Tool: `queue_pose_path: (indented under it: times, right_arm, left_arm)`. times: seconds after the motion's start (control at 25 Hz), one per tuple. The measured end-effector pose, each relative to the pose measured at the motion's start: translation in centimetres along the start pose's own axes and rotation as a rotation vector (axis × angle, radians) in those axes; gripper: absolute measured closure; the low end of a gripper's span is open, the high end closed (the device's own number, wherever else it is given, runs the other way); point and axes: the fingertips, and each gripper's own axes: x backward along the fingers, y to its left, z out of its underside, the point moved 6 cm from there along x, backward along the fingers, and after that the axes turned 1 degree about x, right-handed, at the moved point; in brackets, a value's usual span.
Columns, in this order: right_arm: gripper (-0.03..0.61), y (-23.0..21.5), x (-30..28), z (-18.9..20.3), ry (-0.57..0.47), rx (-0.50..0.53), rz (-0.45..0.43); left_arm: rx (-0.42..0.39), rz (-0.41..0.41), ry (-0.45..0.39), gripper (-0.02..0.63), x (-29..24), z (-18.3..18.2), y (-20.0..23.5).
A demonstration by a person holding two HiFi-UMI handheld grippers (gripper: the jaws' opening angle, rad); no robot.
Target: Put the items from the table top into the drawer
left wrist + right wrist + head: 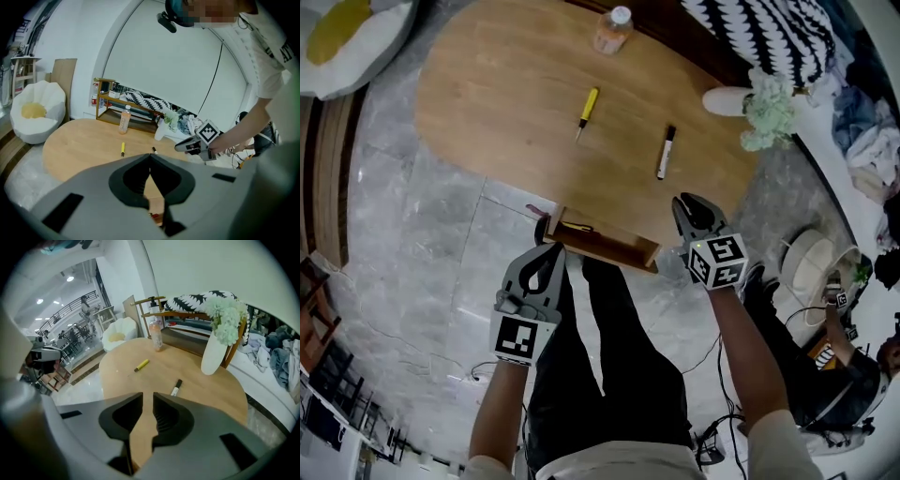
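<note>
Drawer (614,248) open at near edge of surface (487,84); items not yet stowed

Yellow pen (588,108) and black marker (666,152) lie apart on the wood, mid-surface. Bottle (612,30) stands at the far edge, white vase (727,101) at the right edge. Left tongs (551,249) hang just in front of the drawer, pressed together, empty. Right tongs (684,202) sit over the near right rim, narrowly spread, nothing between. Possibly a small dark item in the drawer's left end; too small to identify.

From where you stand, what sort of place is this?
Likely a staged living room, perhaps in a larger hall: an oval wooden table, a white egg-shaped floor cushion, a vase of pale flowers and marble-look floor tiles.
</note>
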Motion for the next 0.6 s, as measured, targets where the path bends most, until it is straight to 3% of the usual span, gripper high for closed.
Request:
queue_pose_path:
  times: [0.36,0.6]
  right_arm:
    - [0.476,-3.0,-7.4,2.9,0.048,-0.046,0.035]
    - [0.460,-5.0,-10.9,4.7,0.091,-0.135,0.086]
  left_arm:
    - [-0.002,-0.023,0.026,0.592,-2.3,4.3,2.4]
    - [0.025,-0.015,0.045,0.593,-3.1,6.6,2.9]
